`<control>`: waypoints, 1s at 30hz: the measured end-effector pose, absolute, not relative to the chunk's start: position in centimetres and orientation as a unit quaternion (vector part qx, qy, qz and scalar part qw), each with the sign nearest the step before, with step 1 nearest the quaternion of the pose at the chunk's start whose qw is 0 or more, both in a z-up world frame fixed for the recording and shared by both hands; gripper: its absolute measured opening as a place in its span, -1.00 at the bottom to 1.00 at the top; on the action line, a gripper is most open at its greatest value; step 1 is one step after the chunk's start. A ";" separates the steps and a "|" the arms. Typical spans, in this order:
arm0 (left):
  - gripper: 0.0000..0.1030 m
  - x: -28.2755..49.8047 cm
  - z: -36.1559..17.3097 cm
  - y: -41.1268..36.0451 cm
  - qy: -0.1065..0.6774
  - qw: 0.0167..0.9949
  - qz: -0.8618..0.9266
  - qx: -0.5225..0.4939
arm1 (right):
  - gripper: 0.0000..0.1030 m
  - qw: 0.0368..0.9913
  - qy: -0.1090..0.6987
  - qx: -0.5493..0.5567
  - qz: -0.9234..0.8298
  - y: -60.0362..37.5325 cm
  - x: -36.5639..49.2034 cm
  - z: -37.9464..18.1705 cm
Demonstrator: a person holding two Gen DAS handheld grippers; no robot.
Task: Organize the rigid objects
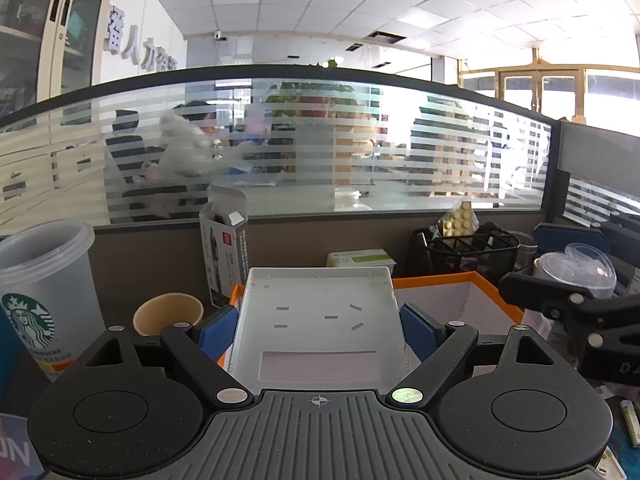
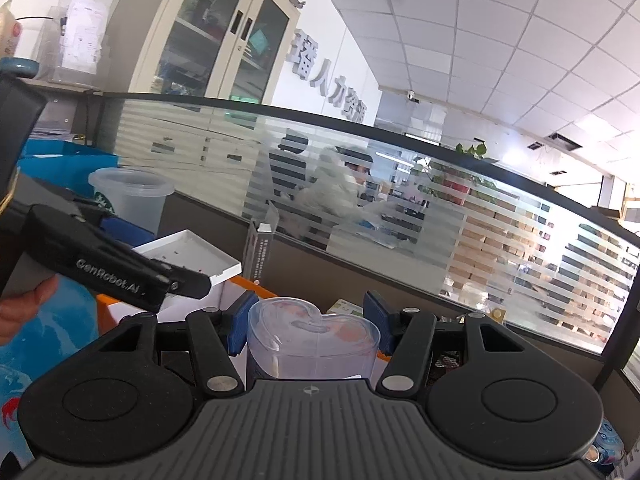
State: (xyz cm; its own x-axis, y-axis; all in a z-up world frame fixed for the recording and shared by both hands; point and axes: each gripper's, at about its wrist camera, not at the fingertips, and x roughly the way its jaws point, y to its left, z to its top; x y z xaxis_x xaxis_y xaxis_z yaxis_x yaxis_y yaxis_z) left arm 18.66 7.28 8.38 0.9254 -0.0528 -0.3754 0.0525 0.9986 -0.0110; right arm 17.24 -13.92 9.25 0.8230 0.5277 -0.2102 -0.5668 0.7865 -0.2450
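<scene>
My left gripper (image 1: 318, 330) is shut on a white plastic box lid (image 1: 320, 308), held flat above an orange-rimmed white box (image 1: 460, 292). Its blue pads (image 1: 216, 334) press both sides of the lid. My right gripper (image 2: 310, 324) is shut on a clear heart-shaped plastic container (image 2: 312, 336), held upright between its blue pads (image 2: 240, 326). The same container (image 1: 576, 268) shows at the right in the left wrist view, with the right gripper's black arm below it. The white lid (image 2: 188, 254) and the left gripper's black body (image 2: 112, 268) show at the left in the right wrist view.
A frosted Starbucks cup (image 1: 44, 292) and a paper cup (image 1: 168, 314) stand at the left. An open grey product box (image 1: 224, 248), a green-white carton (image 1: 360, 258) and a black mesh organiser (image 1: 468, 248) line the striped glass partition (image 1: 320, 148). A lighter (image 1: 630, 420) lies at the right.
</scene>
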 end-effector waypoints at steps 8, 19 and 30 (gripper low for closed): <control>0.71 20.6 8.8 6.8 0.201 0.979 -0.020 0.008 | 0.07 0.945 0.090 -0.141 0.282 -13.6 20.6 10.0; 0.70 23.0 7.5 5.8 0.235 0.972 -0.016 0.014 | 0.07 0.945 0.143 -0.136 0.261 -13.6 24.5 8.6; 0.71 23.6 4.9 5.5 0.276 0.961 -0.019 0.030 | 0.07 0.932 0.228 -0.115 0.257 -13.6 26.8 5.2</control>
State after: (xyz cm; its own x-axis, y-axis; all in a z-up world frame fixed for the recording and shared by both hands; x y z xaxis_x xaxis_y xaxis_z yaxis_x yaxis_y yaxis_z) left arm 23.62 5.48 4.85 0.8473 -0.0194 -0.5308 0.0528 0.9975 0.0478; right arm 26.85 -13.61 5.21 0.7633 0.4273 -0.4845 -0.5320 0.8413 -0.0961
